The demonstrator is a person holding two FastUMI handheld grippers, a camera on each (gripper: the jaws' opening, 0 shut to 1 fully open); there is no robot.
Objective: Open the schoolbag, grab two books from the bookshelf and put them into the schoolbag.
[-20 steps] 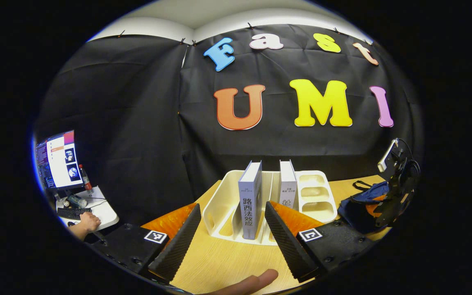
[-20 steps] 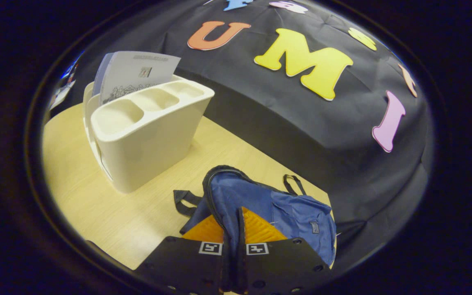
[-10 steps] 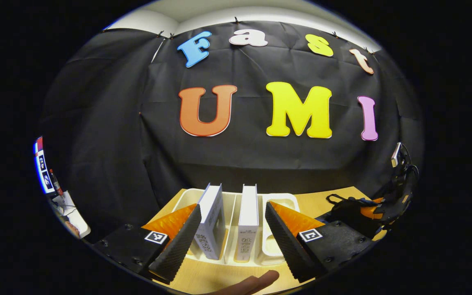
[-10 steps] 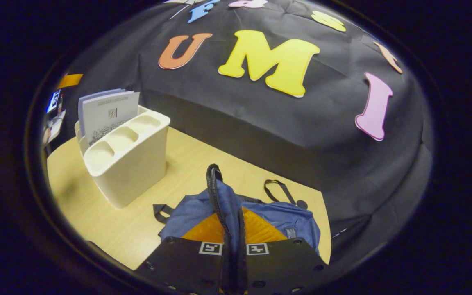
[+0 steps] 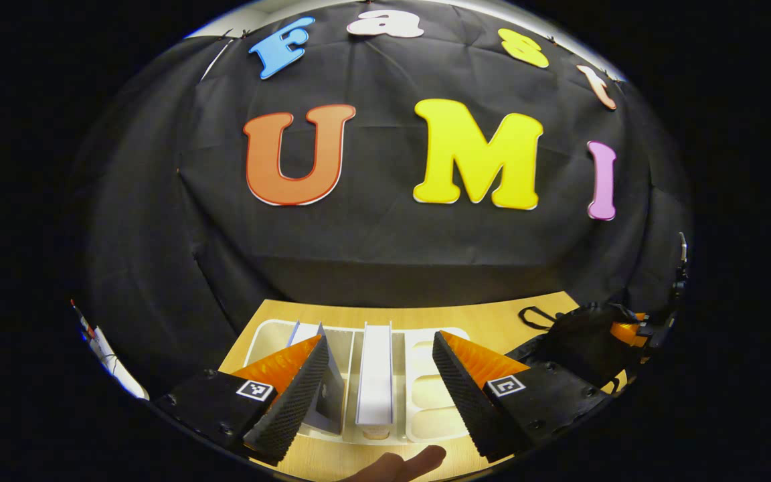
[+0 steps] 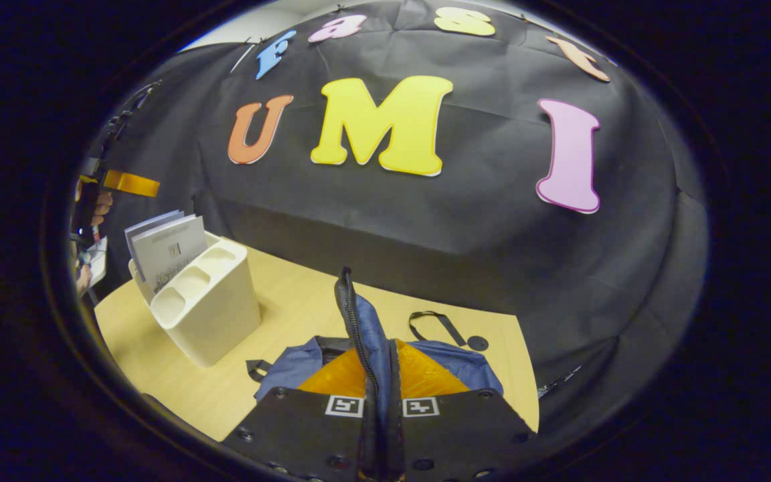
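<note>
Schoolbag: the blue schoolbag (image 6: 456,361) lay on the wooden surface (image 6: 292,314), well right of the bookshelf; its zippered edge (image 6: 352,314) was lifted up, so opening looked under way, though the mouth's width could not be told.
Books: two books (image 5: 375,375) stood upright in the slots of the cream bookshelf (image 5: 425,402); neither was in the bag, so both transfers were left to do.
Right hand-held gripper: the right hand-held gripper (image 6: 380,375) was closed tight, both fingers pinching the raised zipper edge, tilted over the bag.
Left hand-held gripper: the left hand-held gripper (image 5: 379,381) was spread wide, looking down over the shelf, its fingers straddling both books' tops without gripping.
Hand: a fingertip (image 5: 419,458) showed at the bottom edge of the left gripper view.
Judgement: a grasp on a book seemed next.
</note>
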